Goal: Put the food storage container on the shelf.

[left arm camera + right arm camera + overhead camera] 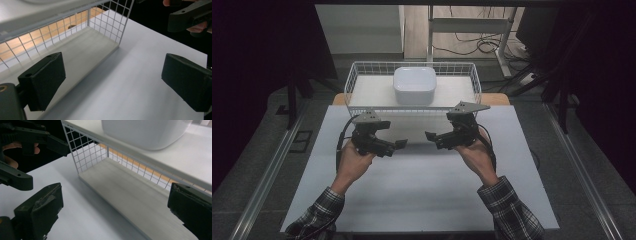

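Where grippers hover: wire basket (354,80) ahead.

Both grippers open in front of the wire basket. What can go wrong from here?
1. The left gripper and right gripper point at each other with a small gap; closing in could knock their tips together.
2. The white bowl sits behind the wire basket front wall, so a low reach may snag the mesh.
3. The bowl looks smooth and rounded; a rim grip might slip.

bare table (412,190) open before both claws; wire basket (357,80) wall blocks forward path to white bowl (414,85).
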`<state>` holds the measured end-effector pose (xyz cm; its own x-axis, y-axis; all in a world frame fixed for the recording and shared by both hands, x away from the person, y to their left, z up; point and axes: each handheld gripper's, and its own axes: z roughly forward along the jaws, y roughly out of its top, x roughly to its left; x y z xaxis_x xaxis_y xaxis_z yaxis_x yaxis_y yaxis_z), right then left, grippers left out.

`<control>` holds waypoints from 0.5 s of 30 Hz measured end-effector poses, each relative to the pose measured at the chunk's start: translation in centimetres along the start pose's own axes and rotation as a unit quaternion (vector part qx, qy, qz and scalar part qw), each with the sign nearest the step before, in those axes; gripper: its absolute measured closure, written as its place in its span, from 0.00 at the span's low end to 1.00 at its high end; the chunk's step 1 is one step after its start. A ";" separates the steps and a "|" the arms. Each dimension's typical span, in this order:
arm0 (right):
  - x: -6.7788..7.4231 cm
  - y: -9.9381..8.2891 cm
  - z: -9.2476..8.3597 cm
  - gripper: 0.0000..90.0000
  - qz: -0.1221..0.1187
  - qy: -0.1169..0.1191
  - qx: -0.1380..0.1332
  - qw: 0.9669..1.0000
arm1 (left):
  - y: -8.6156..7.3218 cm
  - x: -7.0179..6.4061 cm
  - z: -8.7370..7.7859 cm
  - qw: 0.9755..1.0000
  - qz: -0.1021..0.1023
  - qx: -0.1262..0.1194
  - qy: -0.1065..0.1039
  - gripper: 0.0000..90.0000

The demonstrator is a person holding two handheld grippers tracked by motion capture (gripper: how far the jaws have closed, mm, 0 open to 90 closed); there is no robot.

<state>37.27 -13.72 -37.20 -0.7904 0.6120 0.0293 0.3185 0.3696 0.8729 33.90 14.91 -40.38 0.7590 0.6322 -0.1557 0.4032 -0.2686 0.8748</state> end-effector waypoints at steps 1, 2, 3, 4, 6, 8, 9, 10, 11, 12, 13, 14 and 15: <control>0.1 -0.2 0.0 0.00 0.000 -0.001 0.000 1.000 | -0.3 -0.1 0.1 1.000 0.000 -0.001 -0.003 0.05; 0.1 -0.2 0.0 0.00 0.000 -0.001 0.000 1.000 | -0.3 -0.1 0.1 1.000 0.000 -0.001 -0.003 0.05; 0.3 -0.7 0.1 0.00 0.000 0.001 0.001 1.000 | -0.9 -0.3 0.2 1.000 0.001 -0.001 -0.007 0.05; 0.4 -1.0 0.1 0.00 -0.001 0.001 0.001 1.000 | -1.1 -0.4 0.3 1.000 0.001 0.000 -0.007 0.05; 0.5 -1.4 0.2 0.00 -0.004 0.001 0.003 1.000 | -1.6 -0.6 0.4 1.000 0.002 0.001 -0.006 0.05; 0.7 -1.8 0.3 0.00 -0.004 0.001 0.004 1.000 | -1.8 -0.7 0.5 1.000 0.001 0.001 -0.005 0.05; 0.9 -2.1 0.4 0.00 -0.004 0.001 0.005 1.000 | -2.3 -0.8 0.6 1.000 0.000 0.004 -0.004 0.05; 0.9 -2.1 0.4 0.00 -0.004 0.001 0.005 1.000 | -2.3 -0.8 0.6 1.000 0.000 0.004 -0.004 0.05; 1.0 -2.5 0.5 0.00 -0.004 0.000 0.007 1.000 | -2.9 -0.9 0.8 1.000 -0.001 0.005 -0.004 0.05; 1.0 -2.5 0.5 0.00 -0.004 0.000 0.007 1.000 | -2.9 -0.9 0.8 1.000 -0.001 0.005 -0.004 0.05; 1.2 -3.0 0.5 0.00 -0.003 0.001 0.007 1.000 | -3.4 -1.0 0.9 1.000 -0.003 0.005 -0.005 0.05; 1.2 -3.2 0.6 0.00 -0.002 0.003 0.008 1.000 | -3.6 -1.0 1.0 1.000 -0.005 0.005 -0.007 0.05; 1.2 -3.4 0.6 0.00 -0.002 0.003 0.009 1.000 | -4.0 -1.0 1.1 1.000 -0.006 0.004 -0.009 0.05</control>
<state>35.52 -13.78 -40.40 -0.7952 0.6057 0.0282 0.3236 0.3846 0.8645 32.09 14.57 -44.17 0.7629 0.6222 -0.1755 0.4167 -0.2659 0.8693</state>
